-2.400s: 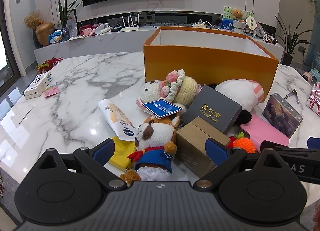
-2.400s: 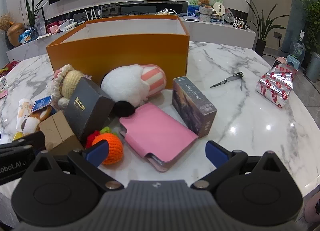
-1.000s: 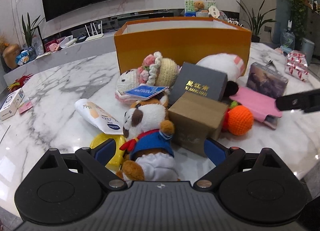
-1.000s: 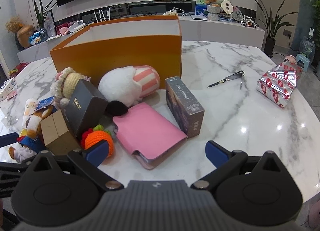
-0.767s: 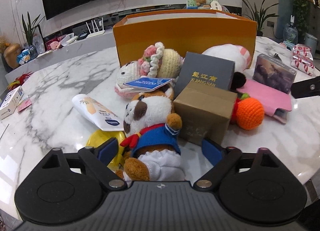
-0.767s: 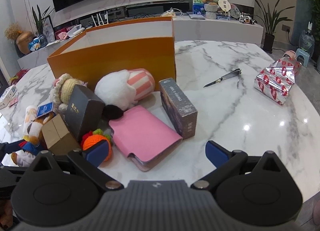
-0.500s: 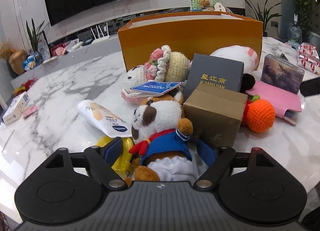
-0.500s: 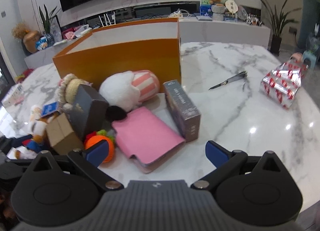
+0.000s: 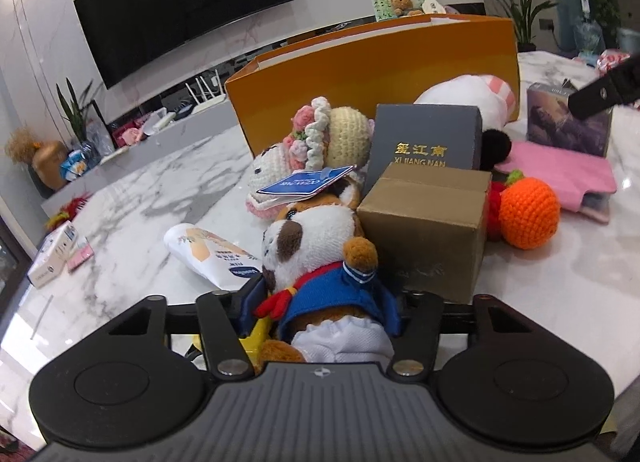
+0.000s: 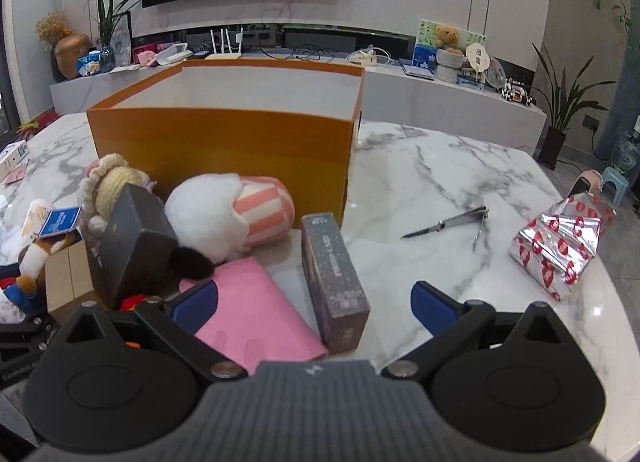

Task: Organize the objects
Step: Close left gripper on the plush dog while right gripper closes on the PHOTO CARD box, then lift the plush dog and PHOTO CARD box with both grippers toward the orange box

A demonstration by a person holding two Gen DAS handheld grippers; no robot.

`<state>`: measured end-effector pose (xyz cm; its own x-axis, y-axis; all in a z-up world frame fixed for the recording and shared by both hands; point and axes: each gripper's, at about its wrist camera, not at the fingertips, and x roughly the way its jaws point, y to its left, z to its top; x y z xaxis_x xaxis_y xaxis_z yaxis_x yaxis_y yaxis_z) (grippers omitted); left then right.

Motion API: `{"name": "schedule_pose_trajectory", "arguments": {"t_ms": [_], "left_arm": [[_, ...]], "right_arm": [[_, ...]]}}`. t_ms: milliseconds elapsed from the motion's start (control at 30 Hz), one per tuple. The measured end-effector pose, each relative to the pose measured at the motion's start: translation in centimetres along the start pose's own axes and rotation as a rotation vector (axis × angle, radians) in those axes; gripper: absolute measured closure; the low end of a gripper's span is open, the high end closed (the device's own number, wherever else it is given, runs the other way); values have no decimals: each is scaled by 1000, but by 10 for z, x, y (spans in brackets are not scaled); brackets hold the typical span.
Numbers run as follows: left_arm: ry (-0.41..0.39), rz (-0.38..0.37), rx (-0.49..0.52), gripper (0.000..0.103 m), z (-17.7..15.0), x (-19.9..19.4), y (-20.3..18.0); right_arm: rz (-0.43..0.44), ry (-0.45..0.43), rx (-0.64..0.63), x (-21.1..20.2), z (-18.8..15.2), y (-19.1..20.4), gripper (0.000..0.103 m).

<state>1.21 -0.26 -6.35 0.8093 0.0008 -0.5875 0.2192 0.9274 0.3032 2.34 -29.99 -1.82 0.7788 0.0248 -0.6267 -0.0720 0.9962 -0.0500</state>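
My left gripper [image 9: 326, 302] is shut on a brown-and-white plush dog [image 9: 316, 246] in a blue sailor outfit, gripped at the body. Beside it stand a brown cardboard box [image 9: 428, 222], a dark grey gift box [image 9: 424, 142] and an orange crochet ball [image 9: 528, 212]. The open orange box [image 10: 224, 138] stands behind the pile. My right gripper [image 10: 314, 302] is open and empty, over a pink case [image 10: 248, 314] and an upright dark card box [image 10: 334, 286].
A crochet doll [image 9: 320, 146], a white-and-pink striped plush [image 10: 232, 218], a cream tube [image 9: 208, 252] and a yellow item [image 9: 256, 336] lie on the marble table [image 10: 460, 166]. Nail clippers [image 10: 444, 226] and a silver-red foil packet [image 10: 560, 246] lie right.
My left gripper has moved forward around the plush dog and closed on its body. My right gripper has shifted left and forward and stayed open.
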Motion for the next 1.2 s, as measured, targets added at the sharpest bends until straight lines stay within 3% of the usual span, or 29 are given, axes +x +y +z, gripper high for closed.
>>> {"name": "schedule_pose_trajectory", "arguments": {"t_ms": [300,433,567,633,700,800,933,1200], "left_arm": [[-1,6,2,43,1,2,0],[0,10,10,42,1,1,-1],[2,17,24,42,1,2,-3],[1,19,27,42,1,2,-4],[1,20,25,44,1,2,-4],[-4,17,20,51,1,2,-3],[-5,14,26,52,1,1,-2],[-21,18,12,55,3,-2,0]], "right_arm": [[47,14,-23,16,4,-2,2],[50,51,-34,31,7,-7,23],[46,74,-44,46,9,-17,26],[51,92,-14,50,9,-22,49],[65,111,3,53,8,-25,60],[79,119,4,56,7,-24,65],[96,117,25,56,7,-26,77],[112,121,45,54,8,-26,78]]}}
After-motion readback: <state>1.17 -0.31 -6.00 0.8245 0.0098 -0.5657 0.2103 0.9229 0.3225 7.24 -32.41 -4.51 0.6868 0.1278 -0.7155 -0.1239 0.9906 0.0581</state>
